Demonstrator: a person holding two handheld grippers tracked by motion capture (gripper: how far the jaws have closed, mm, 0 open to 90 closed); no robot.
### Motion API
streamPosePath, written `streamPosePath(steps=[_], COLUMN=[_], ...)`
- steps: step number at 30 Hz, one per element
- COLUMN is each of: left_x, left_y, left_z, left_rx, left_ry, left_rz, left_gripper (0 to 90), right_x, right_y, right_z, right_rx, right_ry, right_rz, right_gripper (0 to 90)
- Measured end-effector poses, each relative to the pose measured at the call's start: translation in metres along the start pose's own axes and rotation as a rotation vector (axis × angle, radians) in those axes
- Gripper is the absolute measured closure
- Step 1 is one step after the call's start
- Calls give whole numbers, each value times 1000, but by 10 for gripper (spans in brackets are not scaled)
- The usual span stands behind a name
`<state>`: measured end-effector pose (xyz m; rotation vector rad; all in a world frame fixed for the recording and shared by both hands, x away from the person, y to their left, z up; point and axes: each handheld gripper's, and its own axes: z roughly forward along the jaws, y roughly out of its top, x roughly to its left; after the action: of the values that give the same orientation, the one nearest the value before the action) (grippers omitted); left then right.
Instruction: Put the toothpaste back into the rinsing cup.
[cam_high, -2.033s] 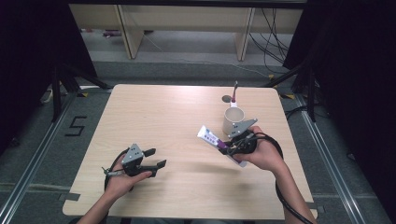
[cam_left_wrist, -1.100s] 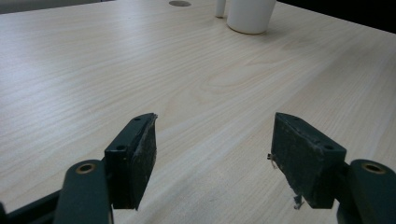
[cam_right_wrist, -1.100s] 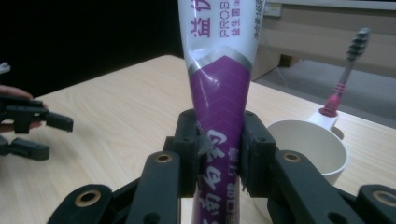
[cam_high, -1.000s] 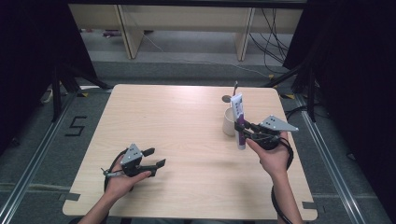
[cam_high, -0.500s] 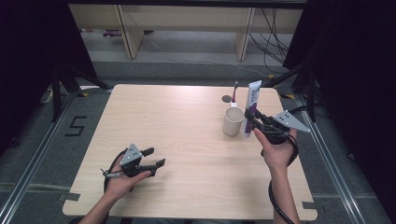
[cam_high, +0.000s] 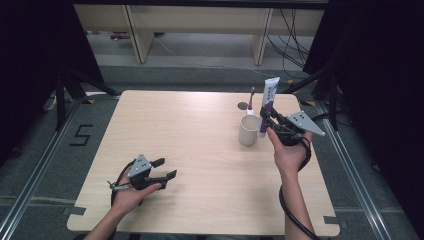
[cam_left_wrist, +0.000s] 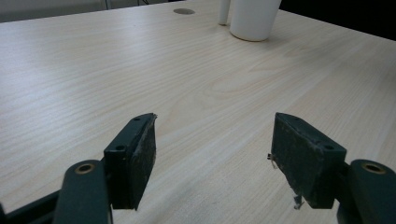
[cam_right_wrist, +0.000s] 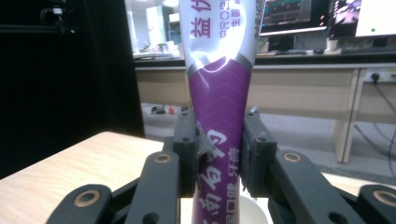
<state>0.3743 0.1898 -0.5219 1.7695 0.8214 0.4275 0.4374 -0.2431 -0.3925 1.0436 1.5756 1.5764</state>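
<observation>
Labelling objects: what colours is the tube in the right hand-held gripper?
The tube is purple below, white above with purple lettering, silver between; the right gripper view shows it best.

One toothpaste tube (cam_high: 268, 102), clamped in the right hand-held gripper (cam_high: 270, 121). One white cup (cam_high: 248, 129), just beside that hand-held gripper. One toothbrush (cam_high: 251, 101), behind the cup. Two hand-held grippers; the left hand-held gripper (cam_high: 165, 169) holds nothing. One tabletop (cam_high: 200, 150).

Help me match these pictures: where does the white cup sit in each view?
High view: the white cup stands right of centre on the table, beside the upright toothpaste tube.
Left gripper view: cup at the top edge, right of centre.
Right gripper view: its rim shows at the bottom, behind the tube.
Shared landmark: the cup itself.
</observation>
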Motion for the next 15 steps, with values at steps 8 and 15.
streamPosePath(steps=[8, 15], left_x=[0, 0], left_y=[0, 0], left_z=[0, 0], left_rx=[10, 1], left_ry=[7, 1], left_rz=[0, 0], left_gripper=[310, 308], right_x=[-2, 2], right_y=[3, 4], right_z=[18, 37], right_rx=[-14, -25], right_ry=[-5, -16], right_rz=[-8, -13], right_gripper=[717, 717])
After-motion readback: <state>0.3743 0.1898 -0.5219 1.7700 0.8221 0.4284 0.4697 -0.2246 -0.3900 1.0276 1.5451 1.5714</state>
